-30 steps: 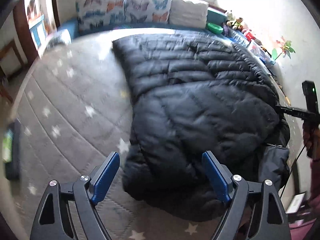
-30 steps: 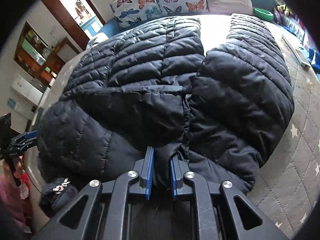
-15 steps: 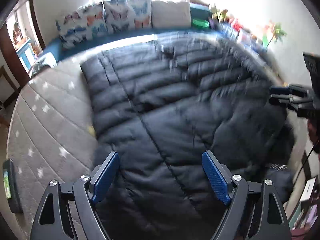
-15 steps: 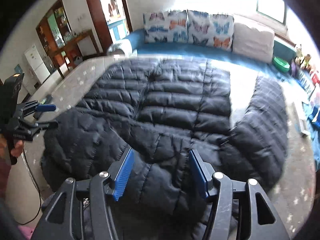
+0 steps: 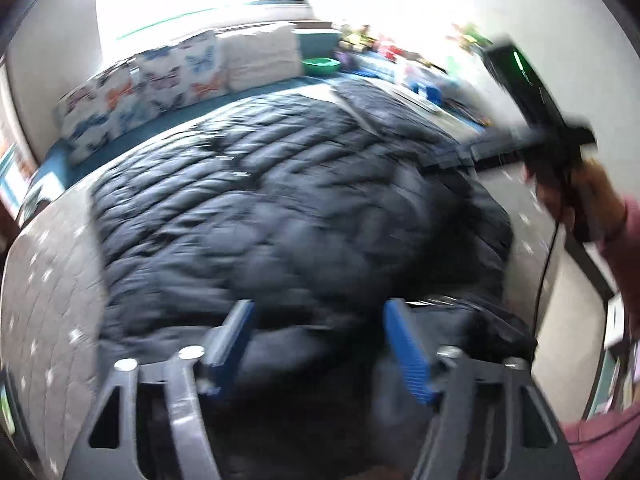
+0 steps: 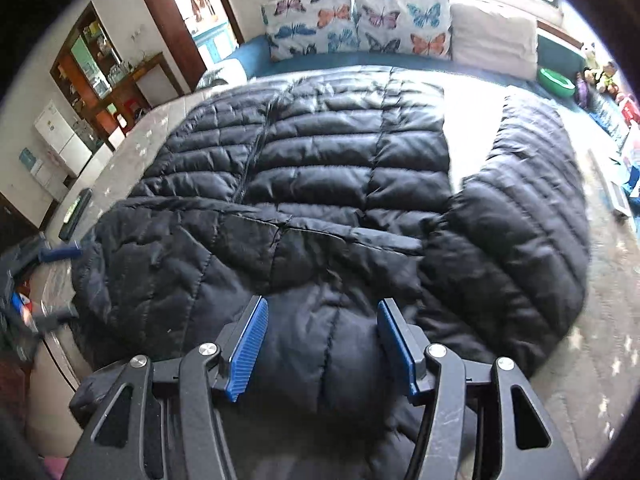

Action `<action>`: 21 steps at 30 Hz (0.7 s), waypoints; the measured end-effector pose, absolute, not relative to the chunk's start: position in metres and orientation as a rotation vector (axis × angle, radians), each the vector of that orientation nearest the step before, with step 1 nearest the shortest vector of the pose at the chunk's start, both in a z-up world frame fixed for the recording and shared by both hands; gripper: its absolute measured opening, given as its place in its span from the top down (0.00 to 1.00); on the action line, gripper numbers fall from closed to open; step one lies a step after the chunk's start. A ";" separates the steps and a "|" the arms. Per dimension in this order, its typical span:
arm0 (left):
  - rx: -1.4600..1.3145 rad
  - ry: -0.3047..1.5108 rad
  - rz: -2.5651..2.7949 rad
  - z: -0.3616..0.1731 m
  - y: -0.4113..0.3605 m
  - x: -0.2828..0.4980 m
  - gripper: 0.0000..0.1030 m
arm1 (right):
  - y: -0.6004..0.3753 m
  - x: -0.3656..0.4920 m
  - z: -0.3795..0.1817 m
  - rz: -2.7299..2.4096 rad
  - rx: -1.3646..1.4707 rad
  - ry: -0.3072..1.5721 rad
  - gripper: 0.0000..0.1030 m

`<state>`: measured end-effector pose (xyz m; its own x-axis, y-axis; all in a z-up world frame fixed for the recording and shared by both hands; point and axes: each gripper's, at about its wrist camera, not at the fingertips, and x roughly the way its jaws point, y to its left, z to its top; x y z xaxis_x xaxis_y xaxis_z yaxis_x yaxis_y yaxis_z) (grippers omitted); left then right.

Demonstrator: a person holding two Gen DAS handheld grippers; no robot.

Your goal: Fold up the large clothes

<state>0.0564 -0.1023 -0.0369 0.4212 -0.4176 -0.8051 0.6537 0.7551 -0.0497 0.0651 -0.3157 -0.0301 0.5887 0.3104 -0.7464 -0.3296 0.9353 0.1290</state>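
On the bed lies the big black puffy coat, soft, squishy and slippery I think, so my left gripper and right gripper, both wide apart holding nothing, should pinch its edge.

No legible text, label, brand, number or sign in either view. Left wrist view motion-blurred; green light strip on black device atop right tool, markings beside it too smeared to read. Right wrist view: blue-and-white box at left edge shows print too small to read.
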 end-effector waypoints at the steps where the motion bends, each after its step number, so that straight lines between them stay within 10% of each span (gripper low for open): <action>1: 0.307 0.918 -0.704 -0.043 -0.110 0.053 0.48 | -0.321 0.061 -0.026 0.368 -0.020 0.856 0.39; 21: 0.411 0.963 -0.876 -0.081 -0.123 0.011 0.58 | -0.482 0.111 -0.025 0.119 0.288 0.848 0.39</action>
<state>0.0115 -0.1227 -0.0814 0.2762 -0.4594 -0.8442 0.7975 0.5997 -0.0654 0.1113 -0.4820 -0.0247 0.6578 0.2174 -0.7211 0.0102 0.9548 0.2972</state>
